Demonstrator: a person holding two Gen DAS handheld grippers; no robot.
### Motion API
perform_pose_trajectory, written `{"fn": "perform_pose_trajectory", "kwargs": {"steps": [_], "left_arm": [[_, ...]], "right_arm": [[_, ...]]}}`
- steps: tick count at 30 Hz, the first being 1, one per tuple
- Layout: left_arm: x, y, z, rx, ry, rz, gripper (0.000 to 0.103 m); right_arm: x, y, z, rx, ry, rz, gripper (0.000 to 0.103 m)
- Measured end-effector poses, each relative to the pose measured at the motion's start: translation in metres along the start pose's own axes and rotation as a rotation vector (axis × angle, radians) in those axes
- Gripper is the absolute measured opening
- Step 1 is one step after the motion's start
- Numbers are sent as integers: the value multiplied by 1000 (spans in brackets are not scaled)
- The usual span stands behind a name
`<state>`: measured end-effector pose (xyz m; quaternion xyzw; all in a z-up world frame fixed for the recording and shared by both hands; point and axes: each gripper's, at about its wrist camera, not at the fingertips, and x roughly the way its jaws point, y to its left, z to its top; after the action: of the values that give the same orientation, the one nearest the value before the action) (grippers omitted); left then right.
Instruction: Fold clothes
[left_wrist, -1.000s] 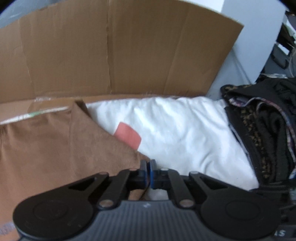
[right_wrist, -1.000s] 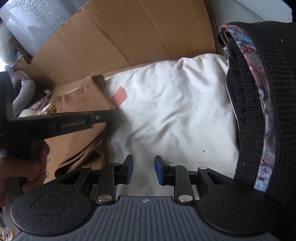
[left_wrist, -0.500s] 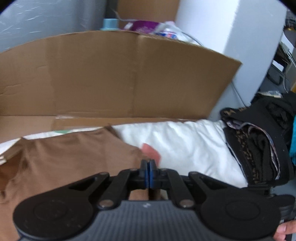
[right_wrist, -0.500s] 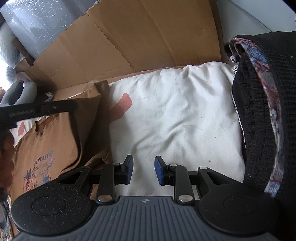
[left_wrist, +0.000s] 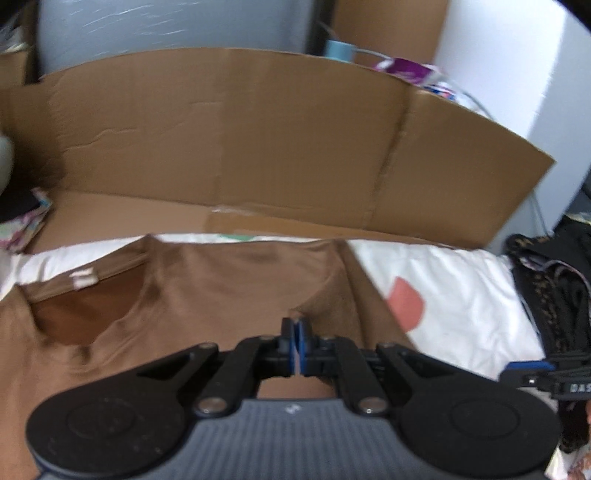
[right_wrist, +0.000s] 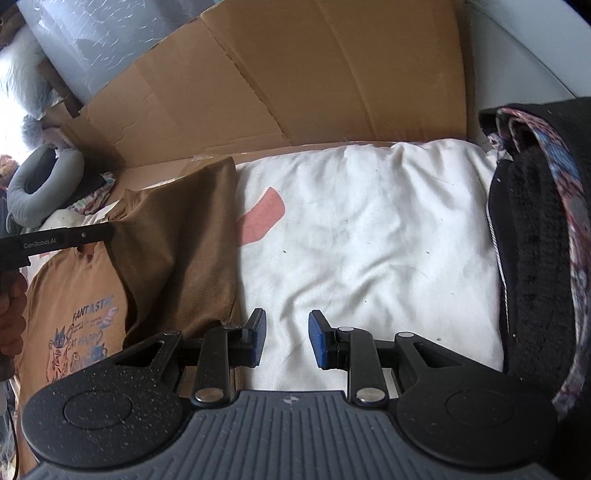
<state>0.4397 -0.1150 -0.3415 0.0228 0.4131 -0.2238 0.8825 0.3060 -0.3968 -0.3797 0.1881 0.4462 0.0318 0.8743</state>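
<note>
Left claw (left_wrist: 296, 341) is clamped on the brown shirt's (left_wrist: 221, 288) folded edge over the white bedding (right_wrist: 369, 240); right claw (right_wrist: 287, 341) gapes empty. That thin pinch could slip, spilling the fold.

My left hand-held gripper (left_wrist: 296, 345): black linkage arms with silver pivot screws, blue pads, a ribbed grey body between two round black discs. My right hand-held gripper (right_wrist: 287, 338) is built alike, its black discs speckled. White "GeniRobot.AI" lettering marks the left one's black side bar.
</note>
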Motion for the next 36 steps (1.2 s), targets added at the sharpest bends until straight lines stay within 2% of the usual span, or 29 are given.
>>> {"fn": "perform_pose_trajectory", "kwargs": {"steps": [6,10,17,19,21,24,27,36], "left_arm": [[10,31,-9,-70,-19,66,2],[20,45,-16,-101,-14,59,3],[30,58,-22,-114,4,0,4],[32,59,-23,-109,10,-26,12],[34,60,-25,-107,7,-51,15],[38,61,-27,-110,7,-74,27],[39,64,-29,-121,-4,-87,32],[41,83,-34,-258,-13,-164,33]], "right_arm": [[6,7,3,-23,2,-7,33],[17,20,12,-116,16,9,33],[34,35,48,-119,-23,35,33],[39,38,56,-110,-30,33,34],[47,40,63,-109,-33,31,34],[60,44,74,-110,-35,30,34],[73,48,83,-110,-38,30,37],[114,62,107,-136,-36,59,38]]}}
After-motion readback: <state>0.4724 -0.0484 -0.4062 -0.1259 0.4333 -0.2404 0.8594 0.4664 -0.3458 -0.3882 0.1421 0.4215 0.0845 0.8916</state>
